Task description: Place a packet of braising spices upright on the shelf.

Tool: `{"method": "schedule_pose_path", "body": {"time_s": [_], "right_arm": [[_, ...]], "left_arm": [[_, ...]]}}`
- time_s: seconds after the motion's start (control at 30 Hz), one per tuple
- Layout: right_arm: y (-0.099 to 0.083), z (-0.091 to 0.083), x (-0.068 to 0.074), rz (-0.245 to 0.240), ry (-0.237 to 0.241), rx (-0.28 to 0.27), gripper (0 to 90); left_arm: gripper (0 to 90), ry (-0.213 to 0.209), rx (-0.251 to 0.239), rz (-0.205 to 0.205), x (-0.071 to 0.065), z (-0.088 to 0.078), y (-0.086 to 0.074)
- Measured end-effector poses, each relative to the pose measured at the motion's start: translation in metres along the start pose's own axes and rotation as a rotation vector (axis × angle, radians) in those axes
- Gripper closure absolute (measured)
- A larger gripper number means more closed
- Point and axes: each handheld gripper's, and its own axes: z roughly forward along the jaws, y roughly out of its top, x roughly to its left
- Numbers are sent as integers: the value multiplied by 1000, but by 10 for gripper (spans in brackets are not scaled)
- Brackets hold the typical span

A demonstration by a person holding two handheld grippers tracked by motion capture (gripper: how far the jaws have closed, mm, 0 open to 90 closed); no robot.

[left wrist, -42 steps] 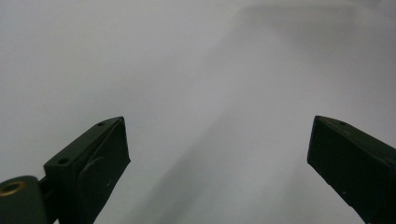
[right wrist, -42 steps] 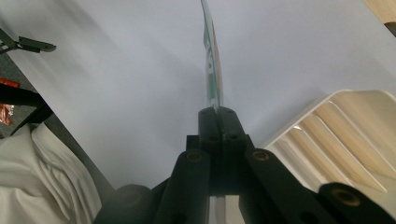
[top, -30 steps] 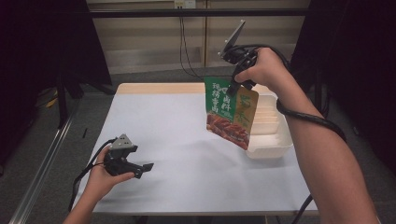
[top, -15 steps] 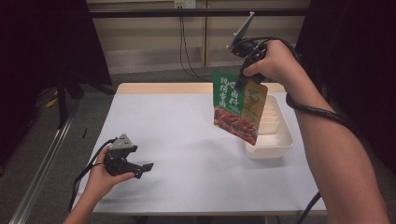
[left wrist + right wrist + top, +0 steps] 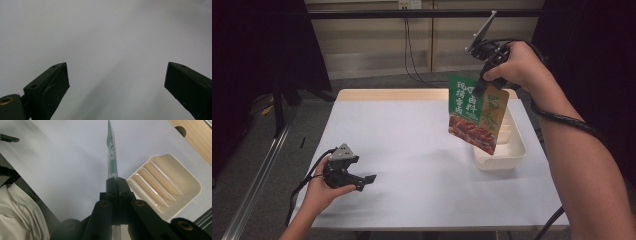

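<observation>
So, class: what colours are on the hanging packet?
Green top, orange-red food picture below; the packet shows best in the high view.

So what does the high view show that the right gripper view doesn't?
High view: the green seasoning packet's printed front, hanging over the white tray, plus the left gripper open low over the table. Right gripper view: the right gripper clamped on the packet's edge, and the tray's ribbed floor. Both: packet, tray, table.

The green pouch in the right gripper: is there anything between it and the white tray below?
Nothing visible. The green pouch hangs from the shut right gripper above the white tray, whose ribbed inside looks empty. The left gripper rests far off, near the table's front-left corner.
</observation>
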Motion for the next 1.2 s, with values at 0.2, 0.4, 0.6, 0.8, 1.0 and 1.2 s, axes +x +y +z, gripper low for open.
{"method": "schedule_pose_path", "body": {"time_s": [0.2, 0.4, 0.6, 0.8, 1.0, 1.2], "right_arm": [[-6, -2, -5, -5, -6, 2, 900], [-13, -1, -10, 2, -7, 4, 900], [-20, -2, -14, 19, -16, 2, 900], [-27, -3, -18, 20, -14, -2, 900], [-35, -3, -22, 28, -4, -11, 900], [-42, -4, -26, 34, -7, -6, 900]], "left_arm": [[52, -3, 1, -6, -1, 0, 0], [52, -1, -6, -9, -1, 0, 0], [52, -2, 0, -6, -1, 0, 0], [52, -2, 0, -8, -2, 1, 0], [52, 0, -2, -9, -2, 1, 0], [52, 1, -2, -8, -2, 1, 0]]}}
